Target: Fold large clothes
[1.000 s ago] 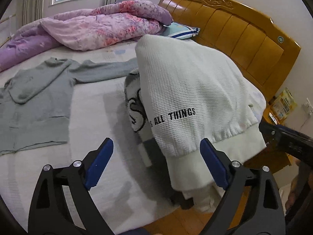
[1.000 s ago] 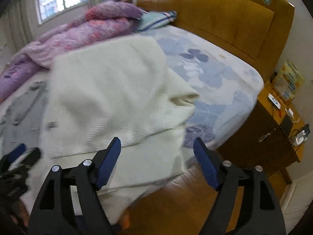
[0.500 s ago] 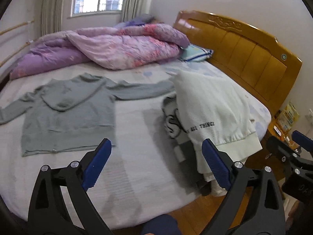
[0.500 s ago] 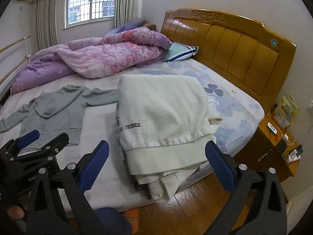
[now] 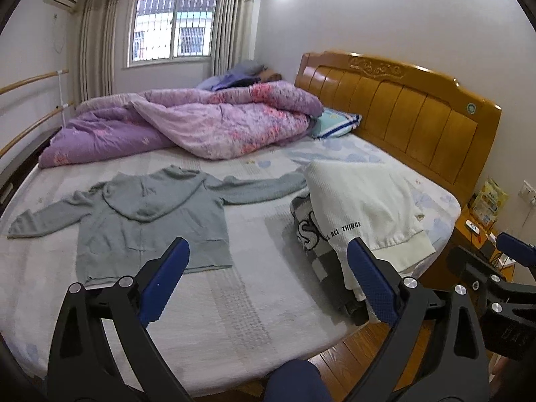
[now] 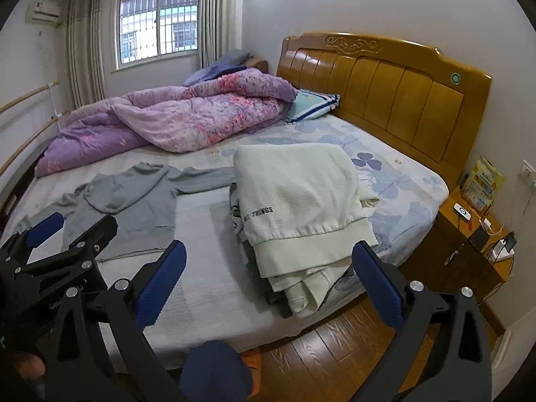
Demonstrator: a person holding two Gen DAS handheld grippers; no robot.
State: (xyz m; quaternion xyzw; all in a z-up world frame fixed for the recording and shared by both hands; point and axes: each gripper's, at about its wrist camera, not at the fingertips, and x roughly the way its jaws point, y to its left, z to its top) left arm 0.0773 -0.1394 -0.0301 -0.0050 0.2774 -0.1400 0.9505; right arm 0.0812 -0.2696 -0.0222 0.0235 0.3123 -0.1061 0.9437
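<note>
A grey hooded sweater (image 5: 147, 221) lies spread flat on the bed, sleeves out; it also shows in the right wrist view (image 6: 127, 204). A folded white sweater with black lettering (image 5: 365, 211) tops a pile of clothes at the bed's near right edge, seen too in the right wrist view (image 6: 298, 204). A black-and-white garment (image 5: 306, 234) lies under it. My left gripper (image 5: 268, 281) is open and empty, held back from the bed. My right gripper (image 6: 268, 281) is open and empty, facing the pile from a distance.
A purple floral quilt (image 5: 201, 124) is heaped at the far side of the bed. A wooden headboard (image 5: 402, 107) stands on the right. A bedside table (image 6: 469, 244) with cables and a box is at the far right. Wooden floor (image 6: 335, 345) lies below.
Both grippers have pulled back and up from the white sweater pile; the whole bed has come into view. The white sweater lies released on the pile.
</note>
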